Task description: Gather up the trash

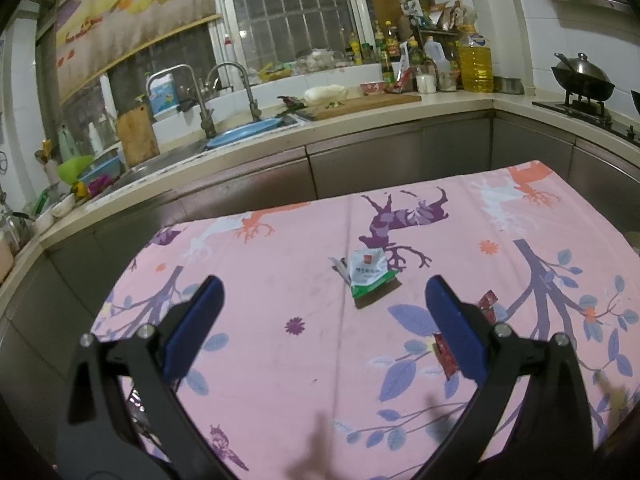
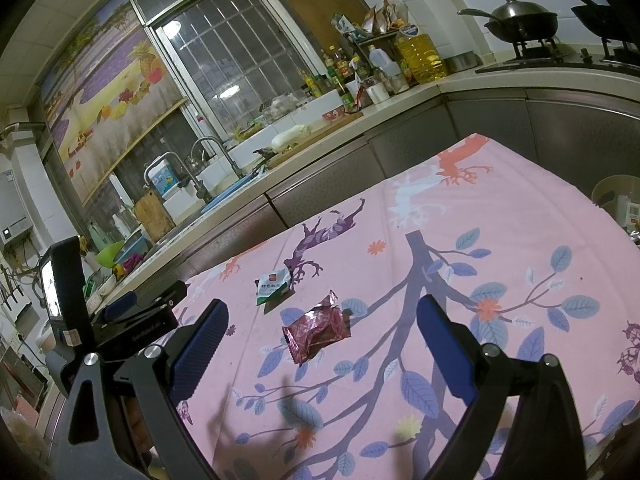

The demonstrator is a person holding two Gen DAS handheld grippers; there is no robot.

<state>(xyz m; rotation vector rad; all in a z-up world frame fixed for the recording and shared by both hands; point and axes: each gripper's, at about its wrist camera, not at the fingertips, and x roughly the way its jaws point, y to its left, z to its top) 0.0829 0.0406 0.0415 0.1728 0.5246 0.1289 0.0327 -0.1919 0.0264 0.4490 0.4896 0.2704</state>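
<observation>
While both grippers hover with jaws spread wide and empty, my right gripper (image 2: 322,328) has the crinkled red foil wrapper (image 2: 317,334) lying between its fingers on the pink printed tablecloth (image 2: 520,208), long axis slanting across. Beyond lies a white-and-green sachet (image 2: 273,285), straight ahead of my left gripper (image 1: 324,304).

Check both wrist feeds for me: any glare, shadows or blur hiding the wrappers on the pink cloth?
Left wrist: white-green packet sharp; red wrapper partly hidden behind the left tool; soft shadows at the cloth's near edge. Right wrist: red wrapper glints but reads clearly ahead of the right tool; window shows lamp glare; fisheye bends the counter.
</observation>
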